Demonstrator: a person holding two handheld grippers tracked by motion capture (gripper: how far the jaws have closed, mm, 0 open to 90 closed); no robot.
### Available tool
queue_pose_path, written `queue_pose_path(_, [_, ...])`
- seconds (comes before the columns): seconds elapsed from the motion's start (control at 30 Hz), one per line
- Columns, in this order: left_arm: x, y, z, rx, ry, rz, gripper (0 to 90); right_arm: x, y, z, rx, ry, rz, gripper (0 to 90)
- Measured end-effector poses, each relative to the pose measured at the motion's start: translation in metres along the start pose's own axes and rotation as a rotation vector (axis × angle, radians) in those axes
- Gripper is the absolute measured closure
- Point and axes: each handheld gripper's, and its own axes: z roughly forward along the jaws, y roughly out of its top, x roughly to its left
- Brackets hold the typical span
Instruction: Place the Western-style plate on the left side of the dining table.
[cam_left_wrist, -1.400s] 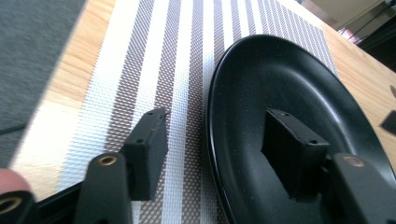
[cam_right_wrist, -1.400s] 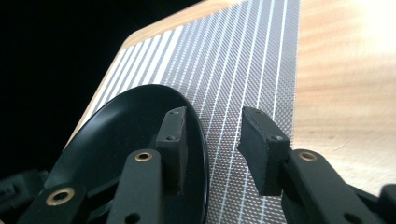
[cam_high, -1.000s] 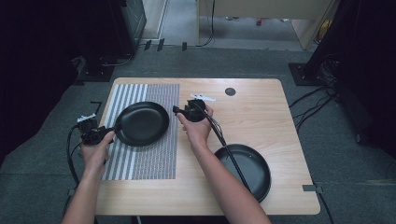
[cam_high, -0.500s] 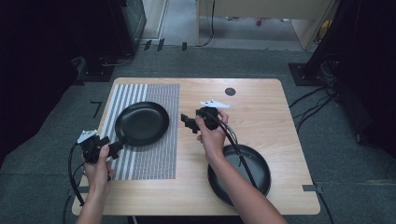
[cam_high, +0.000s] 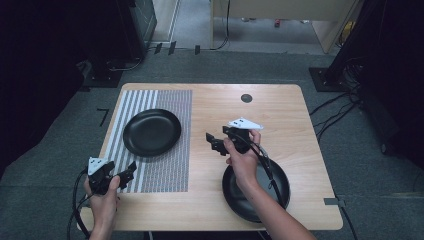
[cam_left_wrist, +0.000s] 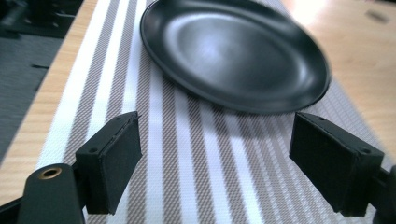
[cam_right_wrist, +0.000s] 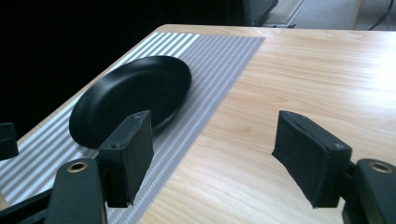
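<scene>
**Plate parked on mat, both grippers empty and clear of it**

Nearest the person: left gripper (cam_high: 131, 170) sits at the near-left corner of the striped placemat (cam_high: 170, 165), jaws wide, nothing between them. In the left gripper view the gripper (cam_left_wrist: 215, 158) frames bare mat stripes, with the plate's near rim just beyond. It reads as backed off so the plate sits alone.

Second black plate (cam_high: 260, 192) lies on bare wood at the near right, partly under the right forearm. Likely the next one to pick, hence the right hand close above it.

Right gripper (cam_high: 212, 142) hangs mid-table over bare wood, jaws pointing left toward the mat; they have just been opening and stand wide with nothing held. Its own view of the gripper (cam_right_wrist: 215, 158) shows tabletop between the pads.

Farther out: black plate (cam_high: 152, 132) rests flat on the mat, roughly centred in its far half, well apart from both grippers. Looks like a finished placement. Table (cam_high: 280, 107) beyond is bare but for a small dark round mark (cam_high: 246, 98).
</scene>
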Motion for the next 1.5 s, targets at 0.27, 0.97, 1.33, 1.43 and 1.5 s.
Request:
queue_pose_path(0.27, [0.006,-0.01,-0.012,-0.002,0.026,0.008,16.5,-0.021,-0.014,-0.032,-0.026,-0.04,0.004,27.3])
queue_pose_path(0.97, [0.015,-0.031,-0.017,0.053,0.094,0.063,16.6,-0.085,-0.054,-0.111,-0.081,-0.156,0.074,27.0])
queue_pose_path(1.33, [0.023,-0.036,-0.012,0.082,0.137,0.08,16.6,-0.118,-0.088,-0.147,-0.077,-0.24,0.124,27.1])
queue_pose_path(1.43, [0.024,-0.036,-0.013,0.081,0.133,0.078,16.6,-0.126,-0.096,-0.157,-0.07,-0.268,0.134,27.1])
queue_pose_path(1.5, [0.024,-0.036,-0.014,0.081,0.128,0.073,16.5,-0.132,-0.102,-0.163,-0.067,-0.288,0.142,27.1])
